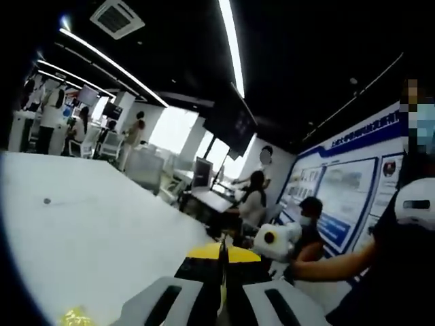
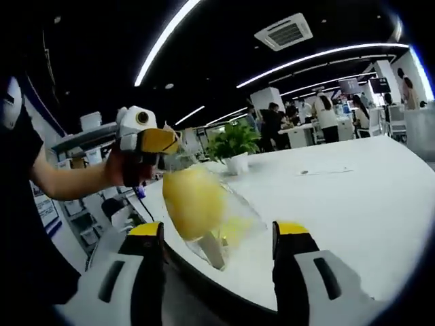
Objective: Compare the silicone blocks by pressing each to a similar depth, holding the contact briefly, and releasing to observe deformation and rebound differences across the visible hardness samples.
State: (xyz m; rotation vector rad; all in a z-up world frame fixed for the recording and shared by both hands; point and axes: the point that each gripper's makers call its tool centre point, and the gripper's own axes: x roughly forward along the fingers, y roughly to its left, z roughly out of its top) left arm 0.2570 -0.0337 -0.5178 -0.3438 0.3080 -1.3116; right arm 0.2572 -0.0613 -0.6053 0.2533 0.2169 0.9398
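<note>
Left gripper (image 2: 166, 146) pinches clear bag (image 2: 224, 224), yellow block (image 2: 194, 200) perhaps inside; right gripper (image 2: 217, 238) agape, empty.

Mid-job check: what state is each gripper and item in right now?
left gripper: shut on the clear bag's top, raised.
right gripper: open, jaws wide apart, gripping nothing.
clear bag: held by its top, yellow block inside.
yellow block: bagged, not being pressed.
potted plant: upright on the table.

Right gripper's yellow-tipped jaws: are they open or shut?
Open. The right gripper has its two yellow-tipped jaws standing far apart, nothing pinched between them.
</note>
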